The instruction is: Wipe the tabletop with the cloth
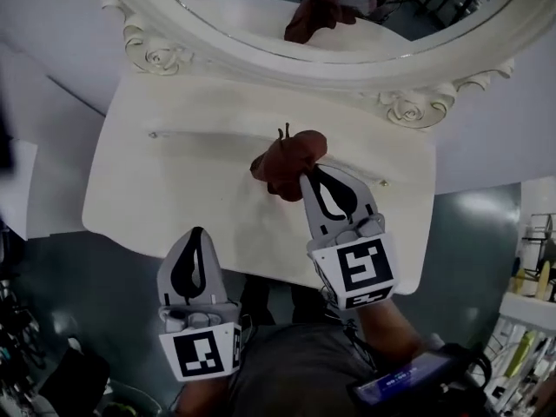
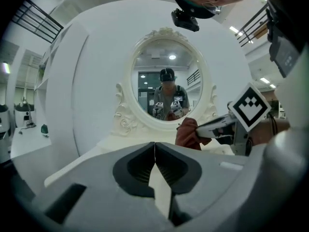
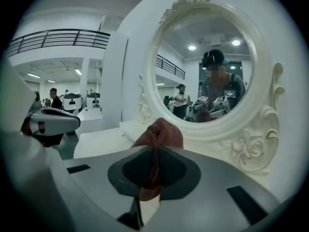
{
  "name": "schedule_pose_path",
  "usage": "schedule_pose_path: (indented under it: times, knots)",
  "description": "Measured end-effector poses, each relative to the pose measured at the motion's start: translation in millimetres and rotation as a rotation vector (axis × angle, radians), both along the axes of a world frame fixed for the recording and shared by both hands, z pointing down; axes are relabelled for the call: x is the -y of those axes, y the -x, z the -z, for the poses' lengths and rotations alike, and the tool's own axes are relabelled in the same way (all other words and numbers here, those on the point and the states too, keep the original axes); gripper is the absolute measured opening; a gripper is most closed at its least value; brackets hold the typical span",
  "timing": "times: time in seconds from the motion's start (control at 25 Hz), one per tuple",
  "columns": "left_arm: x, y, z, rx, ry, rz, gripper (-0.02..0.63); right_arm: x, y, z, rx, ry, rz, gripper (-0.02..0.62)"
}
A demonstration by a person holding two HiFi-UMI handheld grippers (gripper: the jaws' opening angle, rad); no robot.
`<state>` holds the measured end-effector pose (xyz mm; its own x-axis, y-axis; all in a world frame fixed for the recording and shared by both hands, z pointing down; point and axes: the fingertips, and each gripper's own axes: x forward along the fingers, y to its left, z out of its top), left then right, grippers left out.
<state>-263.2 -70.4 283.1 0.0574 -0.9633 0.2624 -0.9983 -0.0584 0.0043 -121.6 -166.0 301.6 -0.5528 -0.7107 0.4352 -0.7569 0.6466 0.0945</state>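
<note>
White-painted wood is showing bare across the curved dressing-table top (image 1: 174, 181). At the left, the left gripper (image 1: 197, 233) is being held off the front edge, jaws pressed together on nothing. Further right, the bunched reddish-brown cloth (image 1: 288, 162) is being pinched by the right gripper (image 1: 306, 177) over mid-table, contact uncertain. Wiping seems barely begun; next, the cloth is probably to be pressed down and swept sideways.

Cloth (image 1: 289, 163) is showing reddish-brown, no print. Tabletop (image 1: 174, 189) & mirror frame (image 1: 408, 107) are looking cream-white, frame carrying carved rose scrolls. Left gripper (image 1: 197, 233) & right gripper (image 1: 308, 176) are showing pale grey w/ black pads, blk-&-wht square markers on cubes. Floor (image 1: 469, 224) is reading dark grey-green.
</note>
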Motion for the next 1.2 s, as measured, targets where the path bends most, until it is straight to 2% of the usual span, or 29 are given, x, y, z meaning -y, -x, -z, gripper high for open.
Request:
schedule_pose_path:
  times: [0.28, 0.44, 0.64, 0.8, 1.2]
  knots:
    - [-36.6, 65.9, -41.9, -0.025, 0.088, 0.056, 0.015, -30.6, 81.7, -71.7, -0.023, 0.137, 0.051, 0.035]
    - [-32.4, 71.8, -58.6, -0.026, 0.15, 0.058, 0.015, -34.0, 89.4, -109.3, -0.045, 0.235, 0.065, 0.035]
    - [-27.6, 86.8, -64.2, -0.028, 0.186, 0.038, 0.015, -35.8, 106.8, -126.6, -0.082, 0.288, 0.063, 0.035]
    - [-19.5, 79.8, -71.8, -0.034, 0.2, 0.012, 0.015, -34.2, 106.2, -136.1, -0.089, 0.308, 0.056, 0.035]
    - [-3.0, 33.0, -74.7, -0.016, 0.201, -0.058, 0.015, -30.8, 66.5, -144.9, -0.05, 0.333, 0.02, 0.035]
